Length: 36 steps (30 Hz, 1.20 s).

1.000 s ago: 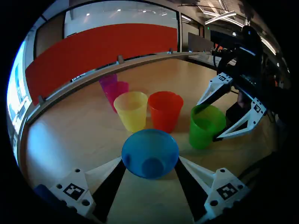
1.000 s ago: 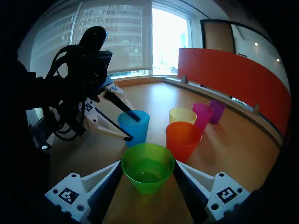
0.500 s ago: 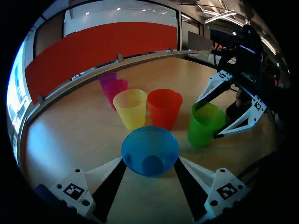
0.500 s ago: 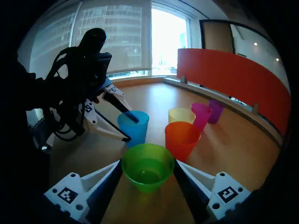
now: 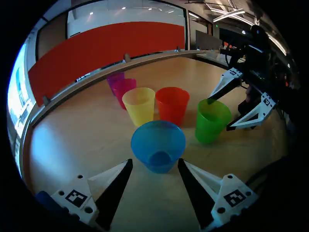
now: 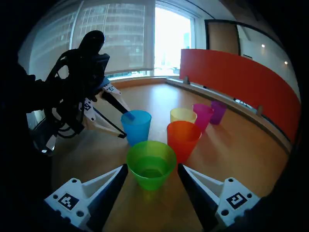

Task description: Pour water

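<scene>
Jaws released both sides: left gripper (image 5: 154,160) straddles blue cup (image 5: 158,144), right gripper (image 6: 151,166) green cup (image 6: 151,170); loads of bare worktop (image 5: 77,131) around.

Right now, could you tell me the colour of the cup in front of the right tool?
The cup is green, seen best in the right gripper view.

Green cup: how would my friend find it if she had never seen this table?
On the long wooden table, below the red wall panel, stands a cluster of coloured cups. The green cup is at the cluster's edge, next to the orange cup, between the open fingers of the right gripper. It is the only green one; the blue cup nearby is the closest in shade.
</scene>
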{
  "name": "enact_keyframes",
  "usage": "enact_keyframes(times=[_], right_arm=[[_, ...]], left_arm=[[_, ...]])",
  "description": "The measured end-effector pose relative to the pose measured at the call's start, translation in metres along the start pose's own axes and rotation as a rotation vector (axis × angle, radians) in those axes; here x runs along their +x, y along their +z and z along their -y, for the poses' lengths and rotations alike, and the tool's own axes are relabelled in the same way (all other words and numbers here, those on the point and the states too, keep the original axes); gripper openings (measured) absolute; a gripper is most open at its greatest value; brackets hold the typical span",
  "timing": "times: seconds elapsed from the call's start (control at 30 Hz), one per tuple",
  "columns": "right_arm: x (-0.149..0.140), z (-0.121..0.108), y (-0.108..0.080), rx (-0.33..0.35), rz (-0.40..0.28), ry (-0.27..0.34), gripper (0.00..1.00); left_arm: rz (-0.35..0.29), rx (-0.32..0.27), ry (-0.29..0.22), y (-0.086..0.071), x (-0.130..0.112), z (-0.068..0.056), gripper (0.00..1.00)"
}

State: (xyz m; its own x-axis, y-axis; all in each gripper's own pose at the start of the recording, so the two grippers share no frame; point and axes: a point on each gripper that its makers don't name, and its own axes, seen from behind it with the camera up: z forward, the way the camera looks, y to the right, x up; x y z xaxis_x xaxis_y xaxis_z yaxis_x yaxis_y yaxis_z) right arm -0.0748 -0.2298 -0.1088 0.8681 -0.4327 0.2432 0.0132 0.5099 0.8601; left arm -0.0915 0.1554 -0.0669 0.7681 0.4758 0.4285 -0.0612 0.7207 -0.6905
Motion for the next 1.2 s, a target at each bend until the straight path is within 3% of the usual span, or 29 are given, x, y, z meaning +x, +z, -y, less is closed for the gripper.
enact_keyframes(times=[0.57,0.97,1.2], right_arm=[[-0.011,-0.017,-0.054,-0.138,-0.043,0.065,1.00],[-0.016,-0.047,-0.095,-0.326,-0.122,0.169,1.00],[-0.019,-0.072,-0.118,-0.475,-0.162,0.204,1.00]], left_arm=[[-0.050,0.079,-0.063,-0.046,-0.016,0.020,0.86],[-0.135,0.223,-0.129,-0.081,-0.020,0.054,0.87],[-0.197,0.332,-0.166,-0.101,-0.020,0.080,0.86]])
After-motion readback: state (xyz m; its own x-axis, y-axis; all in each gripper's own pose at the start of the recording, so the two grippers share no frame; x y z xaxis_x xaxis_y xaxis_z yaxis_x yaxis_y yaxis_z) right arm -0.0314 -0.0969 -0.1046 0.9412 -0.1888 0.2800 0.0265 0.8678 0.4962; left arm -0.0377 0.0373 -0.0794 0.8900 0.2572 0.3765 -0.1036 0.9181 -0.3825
